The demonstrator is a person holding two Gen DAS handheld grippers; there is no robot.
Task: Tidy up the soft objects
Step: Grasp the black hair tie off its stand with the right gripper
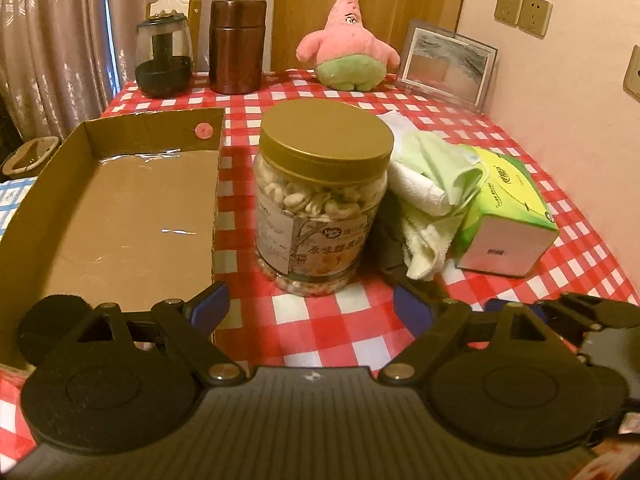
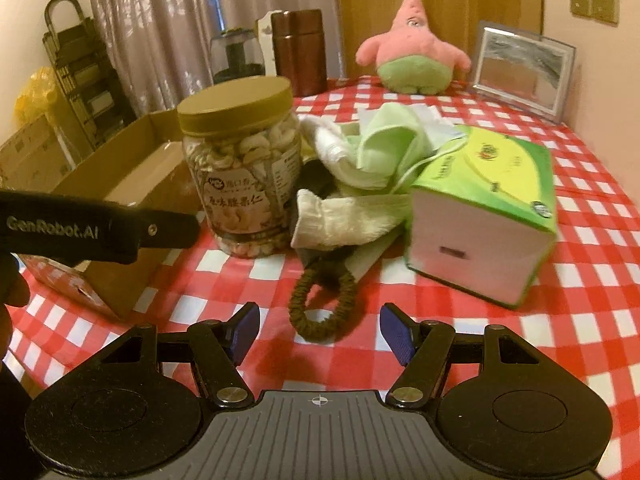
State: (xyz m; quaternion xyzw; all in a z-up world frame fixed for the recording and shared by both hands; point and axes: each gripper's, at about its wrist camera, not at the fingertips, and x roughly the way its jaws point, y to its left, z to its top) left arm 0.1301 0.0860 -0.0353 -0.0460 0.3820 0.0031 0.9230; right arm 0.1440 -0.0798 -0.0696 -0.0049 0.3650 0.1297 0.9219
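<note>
A table (image 2: 500,344) under a red-and-white checked cloth fills both views, with curtains (image 1: 52,40) and a wooden door behind it and a pink wall with sockets along its right edge. Nearest, the left gripper (image 1: 310,304) and the right gripper (image 2: 318,332) both hover over the near edge with jaws wide and holding nothing. Just ahead of the right gripper lies a brown hair tie (image 2: 322,304), its loop running lengthwise away from the near edge. Beyond it a heap of pale green and white cloths (image 2: 360,176) sits mid-table, squeezed between a jar (image 1: 322,196) of nuts and a green tissue box (image 2: 486,208). A shallow cardboard box (image 1: 120,216) lies along the left edge. At the far edge stand a pink plush star (image 1: 348,46), a brown canister (image 1: 237,46), and a picture frame (image 1: 448,66) near the far right corner.
</note>
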